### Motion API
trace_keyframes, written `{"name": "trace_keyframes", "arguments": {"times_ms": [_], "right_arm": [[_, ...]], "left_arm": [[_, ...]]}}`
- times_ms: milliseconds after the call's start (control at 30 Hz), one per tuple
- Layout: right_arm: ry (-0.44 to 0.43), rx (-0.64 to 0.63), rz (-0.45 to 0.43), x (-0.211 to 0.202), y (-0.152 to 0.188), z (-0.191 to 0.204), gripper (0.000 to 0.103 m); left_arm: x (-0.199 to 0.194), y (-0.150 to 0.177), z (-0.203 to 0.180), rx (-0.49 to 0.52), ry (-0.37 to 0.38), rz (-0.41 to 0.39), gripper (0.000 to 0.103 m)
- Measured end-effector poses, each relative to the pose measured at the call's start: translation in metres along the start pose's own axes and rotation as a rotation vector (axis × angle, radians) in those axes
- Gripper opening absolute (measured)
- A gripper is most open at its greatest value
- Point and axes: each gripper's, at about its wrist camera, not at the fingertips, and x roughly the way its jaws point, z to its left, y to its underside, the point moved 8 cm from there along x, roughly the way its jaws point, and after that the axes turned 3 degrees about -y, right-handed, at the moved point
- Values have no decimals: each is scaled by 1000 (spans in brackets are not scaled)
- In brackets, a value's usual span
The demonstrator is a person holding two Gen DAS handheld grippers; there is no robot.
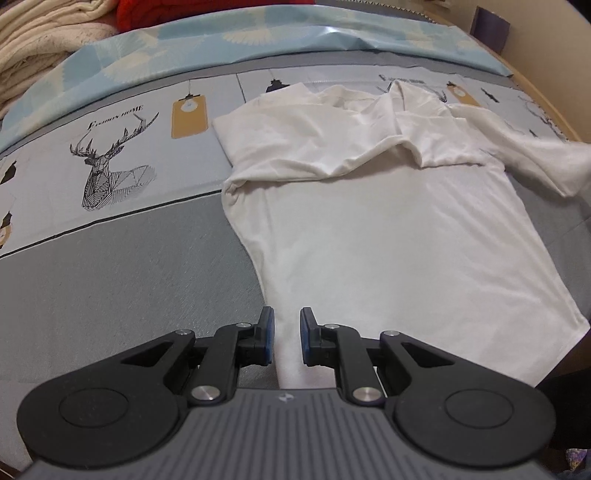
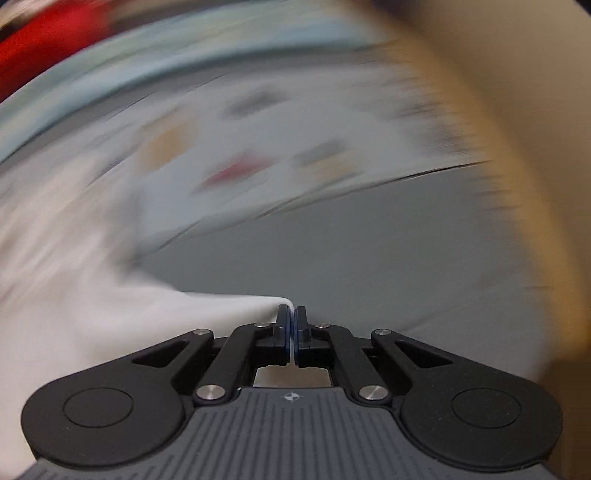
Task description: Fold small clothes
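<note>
White T-shirt (image 1: 388, 236), early in folding, spread on the bed (image 1: 122, 273).
Upper part doubled over; body unfolded. Left tool (image 1: 287, 338) spread above hem, gripping nothing; right tool (image 2: 291, 334) pinching a shirt edge.

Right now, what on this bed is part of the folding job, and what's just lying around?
Job: white T-shirt; left hand-held gripper, open over its hem; right hand-held gripper, shut on a corner.

Lying about: cream blanket; red fabric; printed bedsheet.
</note>
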Motion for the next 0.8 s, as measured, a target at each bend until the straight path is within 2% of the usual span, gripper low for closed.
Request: {"name": "trace_keyframes", "arguments": {"times_ms": [33,67,100,133,200,300,433,600,667,733,800], "right_arm": [[68,81,-86,-6,-18,-18,17],[86,142,-152,-14,-25,-26,37],[73,181,-203,-20,-25,-28,44],[49,199,-240,-25,-21,-24,47],[-13,184,-275,-30,-5,-5,47],[-166,170,-262,-32,40,44,47],[-379,215,-192,-39,100,112,47],[-675,131,-60,-42,159,217,47],[-730,104,-22,-40,173,244,47],[-746,142,27,-33,176,254,46],[-762,169,27,-27,176,263,35]], "left_arm": [[-1,-1,-1,-2,9,-6,16],[-1,-2,-2,-3,14,-8,16],[-1,-3,-3,-3,14,-10,16],[-1,-4,-3,-1,14,-12,16],[0,-6,-4,-2,13,-14,16],[1,-8,-8,0,7,-16,16],[3,-12,-16,11,-2,-33,17],[0,-25,-26,-13,-15,-98,17],[0,-33,-33,-11,-27,-130,17],[-1,-45,-45,2,-30,-171,17],[-1,-59,-64,26,-27,-223,16]]}}
